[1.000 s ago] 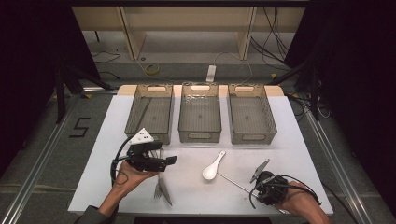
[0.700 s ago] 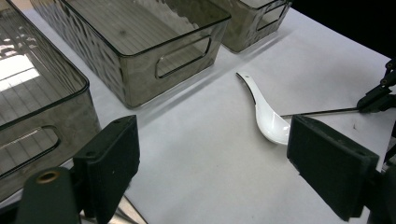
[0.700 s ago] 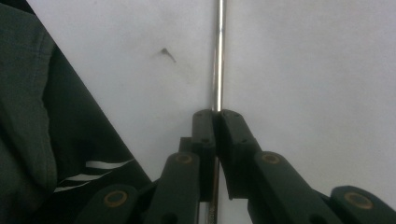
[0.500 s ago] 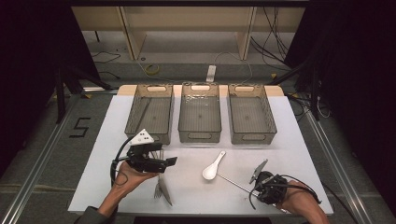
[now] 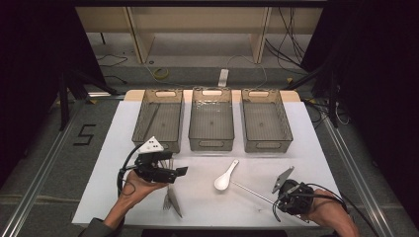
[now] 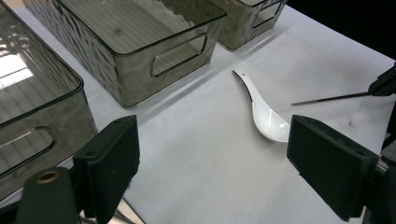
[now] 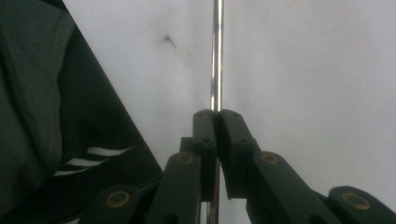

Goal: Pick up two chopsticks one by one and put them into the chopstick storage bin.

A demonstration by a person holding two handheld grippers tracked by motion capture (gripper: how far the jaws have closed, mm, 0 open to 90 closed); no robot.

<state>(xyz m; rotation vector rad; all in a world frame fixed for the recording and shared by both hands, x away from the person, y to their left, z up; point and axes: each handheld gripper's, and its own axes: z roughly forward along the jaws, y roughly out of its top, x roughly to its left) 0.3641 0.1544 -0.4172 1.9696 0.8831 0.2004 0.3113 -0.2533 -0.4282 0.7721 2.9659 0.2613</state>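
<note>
A white table (image 5: 306, 143) stood on a grey floor (image 5: 44, 148) in a dim room, with a pale shelf unit (image 5: 197, 24) and loose cables (image 5: 291, 29) beyond its far edge. Three smoky clear plastic bins (image 5: 211, 123) sat side by side along the far edge, narrow gaps between them, leaving the near half of the tabletop broadly open. The left gripper (image 5: 180, 172) hovered near the front of the left bin, its jaws spread wide with nothing between them; in the left gripper view they framed bare tabletop with a white ceramic soup spoon (image 6: 261, 109) lying beyond. The right gripper (image 7: 215, 116) sat low by the near right corner, close to the table's front edge, its jaws having just been closing and now pinched on a thin metal rod (image 5: 249, 191), which ran from the gripper toward the spoon's bowl, its tip just beside it. A knife (image 5: 174, 200) and a fork (image 5: 165, 200) lay together near the front edge beneath the left hand (image 5: 136, 185).
</note>
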